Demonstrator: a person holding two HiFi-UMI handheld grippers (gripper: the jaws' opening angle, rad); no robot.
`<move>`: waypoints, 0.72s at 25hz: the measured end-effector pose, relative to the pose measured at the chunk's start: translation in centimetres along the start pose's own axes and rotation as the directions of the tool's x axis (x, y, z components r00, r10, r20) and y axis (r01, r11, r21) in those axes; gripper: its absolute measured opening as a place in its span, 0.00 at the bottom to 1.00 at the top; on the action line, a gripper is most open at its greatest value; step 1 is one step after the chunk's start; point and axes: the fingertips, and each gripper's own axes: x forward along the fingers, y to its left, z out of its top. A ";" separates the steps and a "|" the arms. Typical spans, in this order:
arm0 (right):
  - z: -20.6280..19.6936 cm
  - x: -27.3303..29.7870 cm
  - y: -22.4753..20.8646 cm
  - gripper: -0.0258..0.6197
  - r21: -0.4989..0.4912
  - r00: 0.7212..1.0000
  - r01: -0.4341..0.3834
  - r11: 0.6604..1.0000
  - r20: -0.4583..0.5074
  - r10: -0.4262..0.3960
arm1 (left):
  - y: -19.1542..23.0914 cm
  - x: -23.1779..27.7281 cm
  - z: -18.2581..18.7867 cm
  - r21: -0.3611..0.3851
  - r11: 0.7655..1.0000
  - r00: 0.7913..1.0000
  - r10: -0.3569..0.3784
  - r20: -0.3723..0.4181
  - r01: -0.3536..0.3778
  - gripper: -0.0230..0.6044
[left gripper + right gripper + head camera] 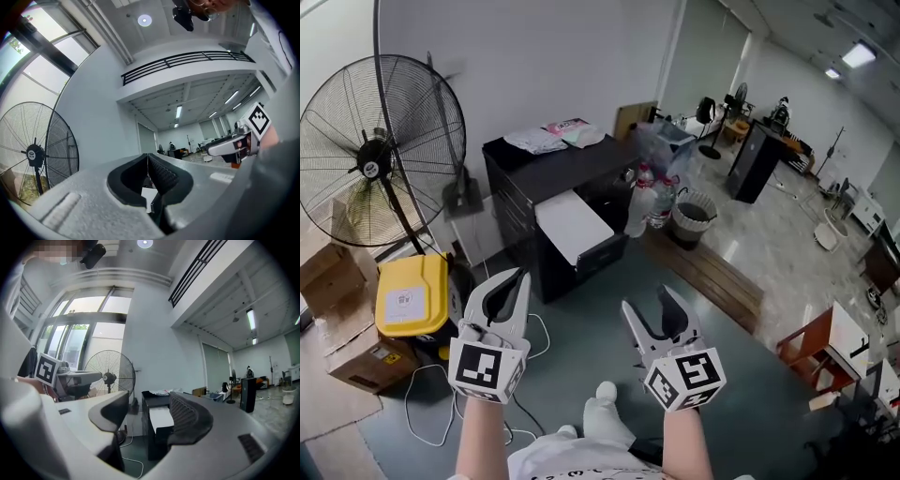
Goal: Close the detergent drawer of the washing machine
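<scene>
A black cabinet [546,167] stands against the far wall, with a white-topped unit [574,225] jutting from its front. The same white unit [159,417] shows between the jaws in the right gripper view. I cannot make out a detergent drawer on it from here. Both grippers are held in the air well short of the unit, over the grey floor. My left gripper [517,278] [147,157] is shut, its pads meeting with nothing between them. The right gripper [647,302] [149,399] is open and empty.
A large standing fan [380,155] is at the left, with a yellow box [411,295] and cardboard boxes [337,281] below it. A white cable [422,403] loops on the floor. Water bottles [642,202], a bin [694,217] and a wooden plank [703,272] lie right of the cabinet.
</scene>
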 end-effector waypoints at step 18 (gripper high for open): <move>-3.8 13.6 -10.1 0.44 0.148 0.998 -0.044 0.988 -0.040 0.050 | 5.2 13.6 -4.4 -0.002 0.998 0.996 0.069 -0.061 -0.069 0.06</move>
